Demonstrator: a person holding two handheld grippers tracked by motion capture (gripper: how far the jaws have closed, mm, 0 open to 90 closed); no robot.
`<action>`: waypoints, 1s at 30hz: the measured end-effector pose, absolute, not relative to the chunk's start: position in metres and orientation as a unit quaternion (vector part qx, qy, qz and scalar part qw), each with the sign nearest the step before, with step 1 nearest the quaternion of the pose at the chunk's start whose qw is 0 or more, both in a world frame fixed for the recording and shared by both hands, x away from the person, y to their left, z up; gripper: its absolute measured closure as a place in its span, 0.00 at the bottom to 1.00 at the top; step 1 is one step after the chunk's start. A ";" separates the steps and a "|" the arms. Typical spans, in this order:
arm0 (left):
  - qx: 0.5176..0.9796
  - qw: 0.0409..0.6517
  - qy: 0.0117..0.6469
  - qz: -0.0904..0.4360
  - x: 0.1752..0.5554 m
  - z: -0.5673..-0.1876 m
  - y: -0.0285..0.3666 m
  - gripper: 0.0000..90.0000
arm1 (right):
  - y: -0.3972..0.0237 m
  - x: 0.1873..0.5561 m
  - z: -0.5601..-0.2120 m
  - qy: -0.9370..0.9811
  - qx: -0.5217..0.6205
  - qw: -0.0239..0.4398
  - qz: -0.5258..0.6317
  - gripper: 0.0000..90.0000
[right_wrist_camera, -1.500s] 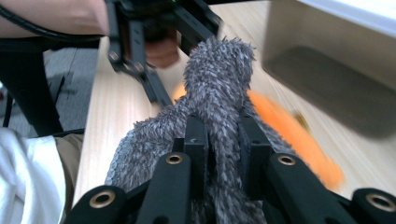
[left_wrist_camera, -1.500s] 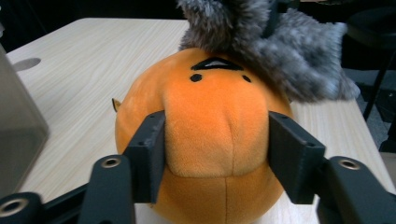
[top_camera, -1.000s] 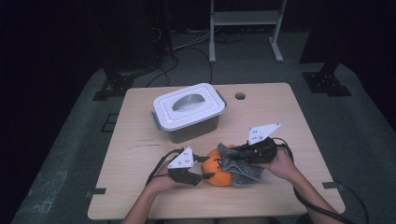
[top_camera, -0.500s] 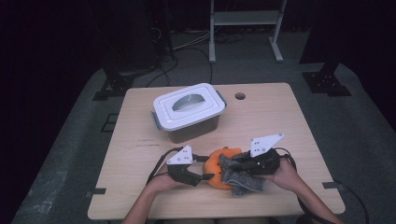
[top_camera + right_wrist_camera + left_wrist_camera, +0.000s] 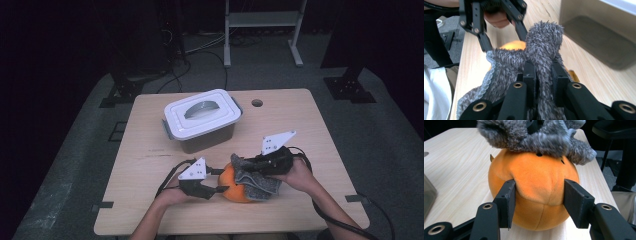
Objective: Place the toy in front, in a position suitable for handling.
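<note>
My right tool [image 5: 543,75] is pinching a bunched fold of the grey fuzzy cloth [image 5: 541,47], its jaws pressed tight into the pile. The cloth [image 5: 255,176] drapes over the top and the right side of the orange plush ball [image 5: 235,186], and in my left tool's view it caps the ball like a ruff [image 5: 536,137].

My left tool [image 5: 539,197] grips the ball [image 5: 534,185] from the other side. Its jaws have just been closing, with the ball between them, and both pads dent the plush. In the high view this tool [image 5: 219,189] lies level on the worktop [image 5: 150,145], pointing at the ball.

The ball sits near the worktop's front edge, about midway along it. Behind it, toward the back edge, stands a plastic box with a white lid [image 5: 200,117], well apart from the ball, and a small round hole [image 5: 257,103] lies near the back edge.
</note>
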State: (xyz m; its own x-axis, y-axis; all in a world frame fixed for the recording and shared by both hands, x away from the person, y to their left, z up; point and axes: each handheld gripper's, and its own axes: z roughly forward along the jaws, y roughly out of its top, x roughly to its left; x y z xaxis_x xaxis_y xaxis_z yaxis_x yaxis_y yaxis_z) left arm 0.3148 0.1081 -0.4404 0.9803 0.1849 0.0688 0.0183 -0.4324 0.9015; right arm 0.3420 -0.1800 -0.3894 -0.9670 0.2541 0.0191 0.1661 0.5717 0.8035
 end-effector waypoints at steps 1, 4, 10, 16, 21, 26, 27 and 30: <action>0.842 0.530 0.065 0.081 0.315 -0.440 0.109 0.50 | -0.182 0.341 -0.391 0.884 0.122 0.048 0.449 0.86; 0.845 0.522 0.081 0.085 0.318 -0.440 0.111 0.53 | -0.185 0.333 -0.394 0.881 0.126 0.045 0.455 0.86; 0.836 0.537 0.097 0.052 0.319 -0.441 0.105 0.34 | -0.188 0.318 -0.401 0.875 0.128 0.033 0.465 0.86; 0.841 0.532 0.077 0.057 0.312 -0.441 0.097 0.42 | -0.178 0.312 -0.393 0.880 0.107 0.033 0.462 0.86; 0.851 0.518 0.043 0.081 0.306 -0.439 0.096 0.49 | -0.163 0.317 -0.388 0.885 0.086 0.036 0.456 0.86; 0.849 0.520 0.032 0.089 0.304 -0.438 0.096 0.51 | -0.172 0.325 -0.386 0.885 0.096 0.040 0.454 0.86; 0.848 0.521 0.032 0.089 0.303 -0.438 0.095 0.51 | -0.178 0.327 -0.387 0.884 0.103 0.043 0.454 0.86; 0.849 0.520 0.028 0.091 0.303 -0.437 0.095 0.49 | -0.197 0.331 -0.391 0.879 0.132 0.045 0.456 0.86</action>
